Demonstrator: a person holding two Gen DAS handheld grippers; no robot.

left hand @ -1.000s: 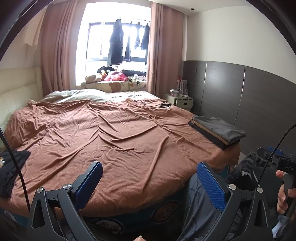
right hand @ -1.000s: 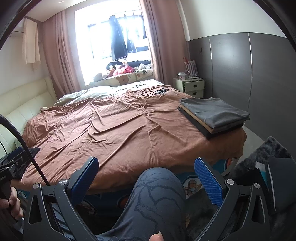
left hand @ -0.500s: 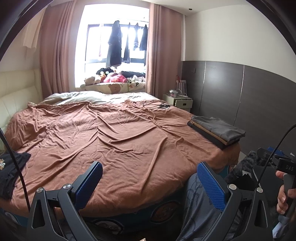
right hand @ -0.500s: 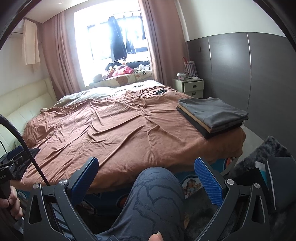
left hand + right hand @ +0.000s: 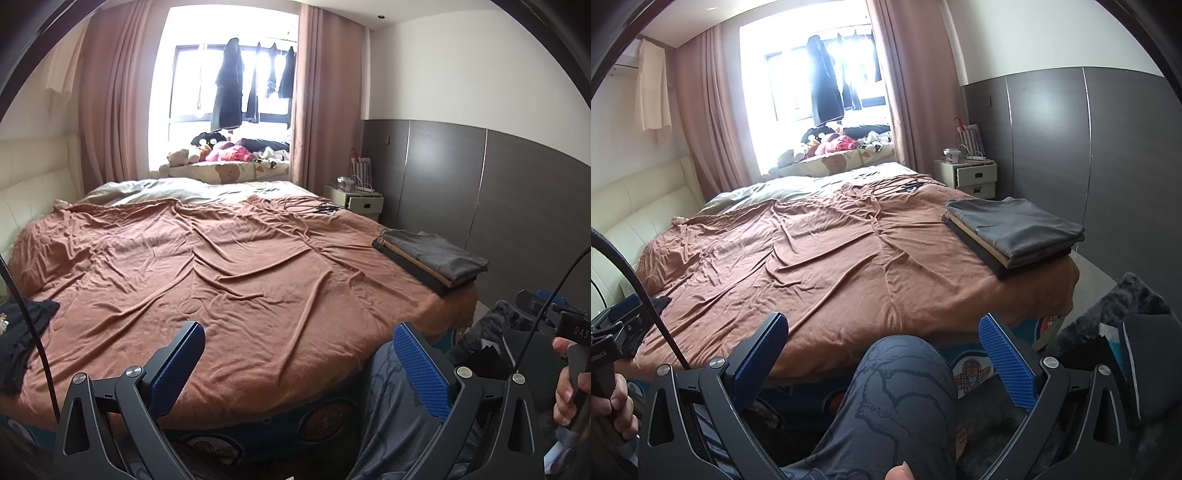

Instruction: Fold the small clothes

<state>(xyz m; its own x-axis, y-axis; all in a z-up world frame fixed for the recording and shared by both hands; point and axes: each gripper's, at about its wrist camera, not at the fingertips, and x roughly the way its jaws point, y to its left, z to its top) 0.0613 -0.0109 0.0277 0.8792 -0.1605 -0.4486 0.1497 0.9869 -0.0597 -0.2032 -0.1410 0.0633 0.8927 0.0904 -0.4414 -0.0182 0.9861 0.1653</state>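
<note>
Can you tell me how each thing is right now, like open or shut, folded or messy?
Left tongs: open, holding nothing.
Right tongs: open, holding nothing.
Stack of clothes: folded, neat, on the bed's right corner.
Black garment: unfolded, crumpled at the bed's left edge.
Brown bedspread: spread out, wrinkled.
Curtains: drawn open.
Nightstand drawer: slightly open.

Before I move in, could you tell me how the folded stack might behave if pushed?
The folded stack is soft cloth, so its layers would probably shear apart. It sits near the corner of the bed, so it might slide off.
</note>
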